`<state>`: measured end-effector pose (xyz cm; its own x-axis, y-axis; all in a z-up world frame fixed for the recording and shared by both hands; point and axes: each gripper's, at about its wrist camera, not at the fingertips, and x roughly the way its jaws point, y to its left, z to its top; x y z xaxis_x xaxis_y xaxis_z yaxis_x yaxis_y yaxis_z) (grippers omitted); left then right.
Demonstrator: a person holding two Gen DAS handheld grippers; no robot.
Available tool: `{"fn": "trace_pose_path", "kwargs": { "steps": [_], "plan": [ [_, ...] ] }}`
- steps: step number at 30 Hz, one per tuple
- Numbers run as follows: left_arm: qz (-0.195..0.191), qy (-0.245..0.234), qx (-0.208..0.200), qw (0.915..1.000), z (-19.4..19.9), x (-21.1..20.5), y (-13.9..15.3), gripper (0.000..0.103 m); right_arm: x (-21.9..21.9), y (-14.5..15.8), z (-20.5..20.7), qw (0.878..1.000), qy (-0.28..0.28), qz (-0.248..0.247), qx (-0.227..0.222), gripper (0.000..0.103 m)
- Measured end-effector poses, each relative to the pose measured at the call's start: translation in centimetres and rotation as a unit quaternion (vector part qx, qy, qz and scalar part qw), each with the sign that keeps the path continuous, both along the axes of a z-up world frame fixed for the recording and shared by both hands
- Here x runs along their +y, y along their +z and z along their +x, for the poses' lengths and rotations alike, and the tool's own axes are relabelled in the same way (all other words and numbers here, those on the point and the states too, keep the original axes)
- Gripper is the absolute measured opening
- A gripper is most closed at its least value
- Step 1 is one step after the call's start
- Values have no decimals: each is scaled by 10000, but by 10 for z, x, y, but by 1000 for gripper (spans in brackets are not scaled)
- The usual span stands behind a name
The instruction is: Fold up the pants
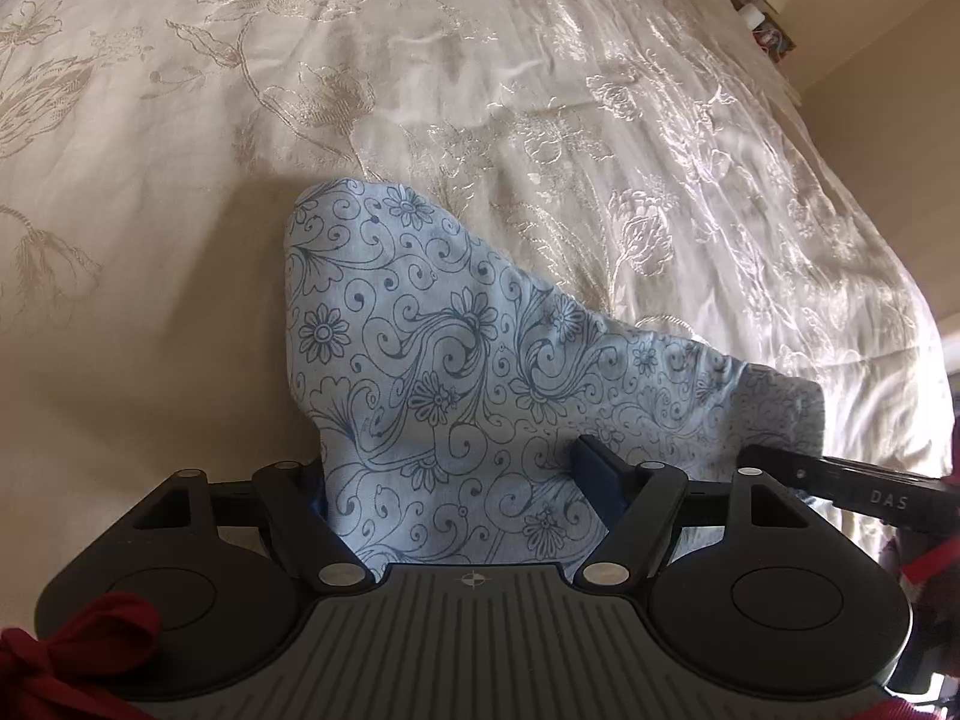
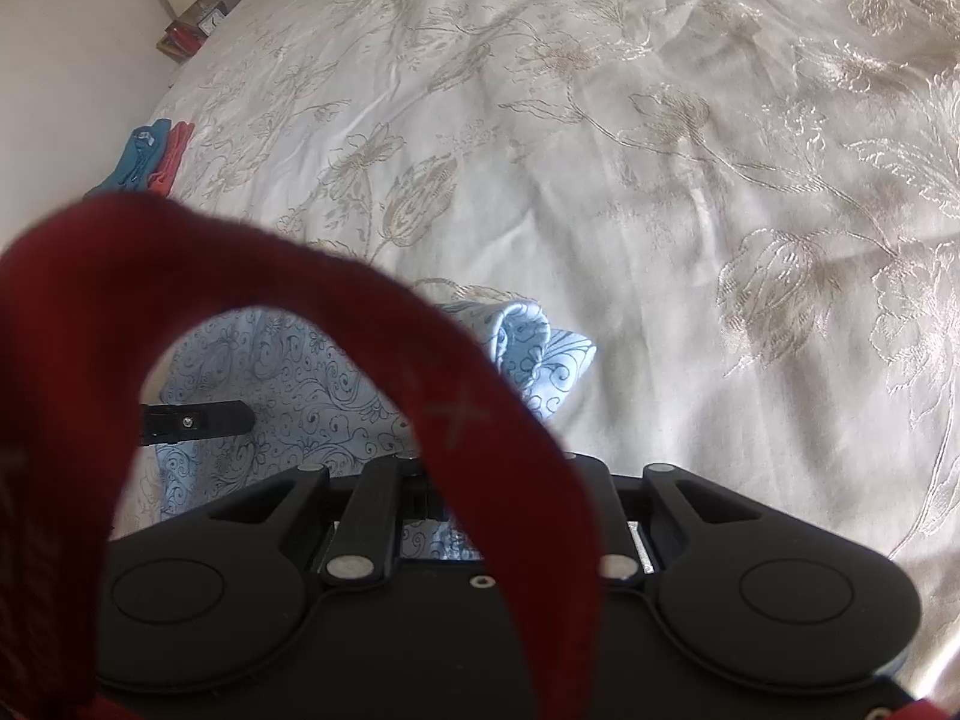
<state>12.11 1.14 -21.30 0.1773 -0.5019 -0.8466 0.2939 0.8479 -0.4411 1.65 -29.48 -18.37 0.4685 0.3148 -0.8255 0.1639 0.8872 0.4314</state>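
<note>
1. The bed (image 1: 540,90), under a cream embroidered bedspread, carries the pants.
2. The light-blue floral pants (image 1: 432,360) lie bunched at its near edge: thin, limp, light; best gripped at a hem or waistband.
3. Left tongs (image 1: 456,480) spread around fabric.
4. Right tongs (image 2: 420,480) hidden behind a red strap (image 2: 468,408); grip unclear.

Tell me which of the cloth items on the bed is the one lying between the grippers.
The light blue pants with the dark swirl-and-flower print. The plain teal garment and the coral garment lie folded far off at the bed's edge.
</note>
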Motion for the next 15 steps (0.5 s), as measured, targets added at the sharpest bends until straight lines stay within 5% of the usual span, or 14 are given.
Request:
{"fn": "trace_pose_path", "kwargs": {
  "steps": [7,8,9,10,15],
  "plan": [
    [-364,299,77,9989,-3,13,-1,72,-9,-22,8,9995,-50,272,177,27],
    [-347,313,112,9988,-3,13,-2,62,-10,-23,7,9993,-82,322,179,27],
    [-245,291,177,9991,-2,13,-3,31,-11,-23,7,9992,-106,345,180,27],
    [-193,270,236,9992,-1,13,-3,22,-10,-22,6,9992,-114,346,173,27],
    [-119,353,137,9992,-5,12,13,13,-4,-1,0,9998,-58,202,21,27]
  ]
}}
